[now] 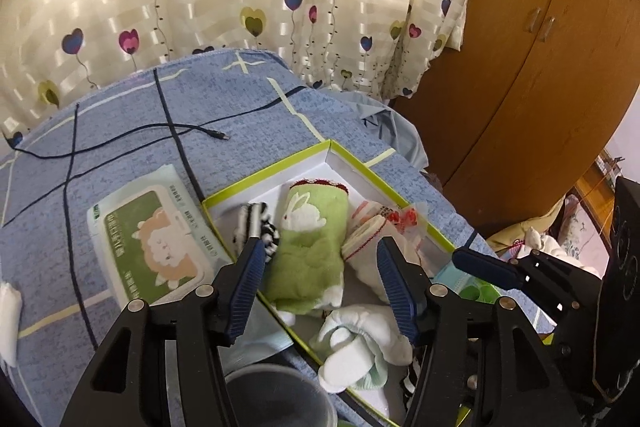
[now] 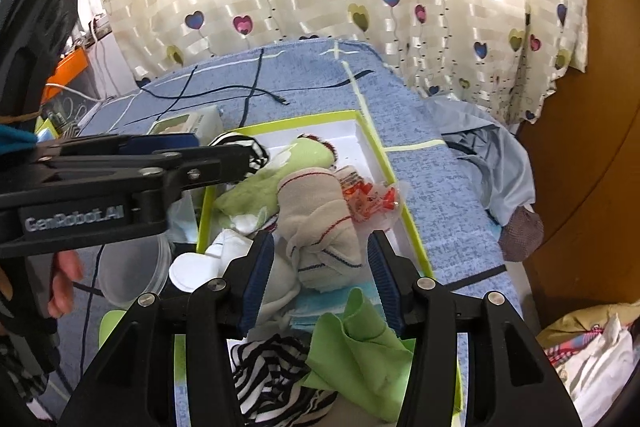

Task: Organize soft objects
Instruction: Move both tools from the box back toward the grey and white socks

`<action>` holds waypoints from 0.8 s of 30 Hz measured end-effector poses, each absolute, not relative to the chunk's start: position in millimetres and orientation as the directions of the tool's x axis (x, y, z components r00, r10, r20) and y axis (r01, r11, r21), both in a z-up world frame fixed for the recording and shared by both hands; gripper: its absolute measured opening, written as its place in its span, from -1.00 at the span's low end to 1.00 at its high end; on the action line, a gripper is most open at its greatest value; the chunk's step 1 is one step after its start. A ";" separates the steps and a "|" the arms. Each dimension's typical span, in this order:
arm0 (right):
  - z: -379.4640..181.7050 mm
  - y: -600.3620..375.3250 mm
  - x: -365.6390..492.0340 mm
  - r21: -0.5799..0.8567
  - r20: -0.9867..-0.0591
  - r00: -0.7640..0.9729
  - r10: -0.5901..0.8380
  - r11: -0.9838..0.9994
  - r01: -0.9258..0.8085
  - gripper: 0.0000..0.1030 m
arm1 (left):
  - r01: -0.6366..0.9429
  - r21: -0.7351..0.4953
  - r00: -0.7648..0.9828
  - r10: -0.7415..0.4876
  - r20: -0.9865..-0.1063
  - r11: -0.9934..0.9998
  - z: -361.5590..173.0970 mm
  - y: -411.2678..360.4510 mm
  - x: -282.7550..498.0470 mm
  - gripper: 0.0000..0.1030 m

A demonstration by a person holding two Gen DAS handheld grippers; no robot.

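Observation:
A shallow white box with a lime-green rim (image 1: 280, 169) (image 2: 376, 143) lies on the blue bed. Inside lie a green rabbit towel (image 1: 308, 239) (image 2: 304, 155), a black-and-white striped cloth (image 1: 256, 217) and a rolled beige sock with red trim (image 1: 364, 231) (image 2: 320, 223). White and mint socks (image 1: 356, 339) lie at the near end. My left gripper (image 1: 320, 257) hovers open over the towel's near end, its pads clear of it. My right gripper (image 2: 320, 253) is open astride the beige sock without pressing it.
A wet-wipes pack (image 1: 156, 239) and a black cable (image 1: 192, 127) lie left of the box. A loose green cloth (image 2: 360, 339), a striped cloth (image 2: 272, 375) and a clear plastic tub (image 2: 140, 275) sit near me. A wooden wardrobe (image 1: 520, 67) stands right, a heart-print curtain behind.

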State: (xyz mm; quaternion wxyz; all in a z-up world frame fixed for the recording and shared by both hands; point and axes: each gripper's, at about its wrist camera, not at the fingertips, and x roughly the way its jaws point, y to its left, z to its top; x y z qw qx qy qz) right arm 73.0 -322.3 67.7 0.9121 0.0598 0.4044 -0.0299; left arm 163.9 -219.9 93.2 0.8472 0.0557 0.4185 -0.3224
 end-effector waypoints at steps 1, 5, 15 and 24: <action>68.3 -322.2 72.3 0.084 -0.741 0.672 -0.012 0.990 0.111 -0.03 | 0.593 -0.177 0.442 -0.501 -0.744 0.786 94.3 -218.0 162.0 0.12; 74.5 -323.7 66.8 0.094 -0.725 0.688 -0.033 0.985 0.147 -0.03 | 0.593 -0.168 0.456 -0.501 -0.736 0.787 98.1 -211.3 154.4 0.12; 92.3 -304.5 62.4 0.117 -0.689 0.724 -0.021 0.983 0.140 -0.03 | 0.555 -0.162 0.513 -0.489 -0.705 0.816 110.1 -168.6 133.3 0.12; 101.5 -266.1 65.1 0.110 -0.666 0.746 0.024 0.992 0.066 -0.03 | 0.480 -0.152 0.573 -0.440 -0.692 0.864 113.5 -119.7 122.1 0.12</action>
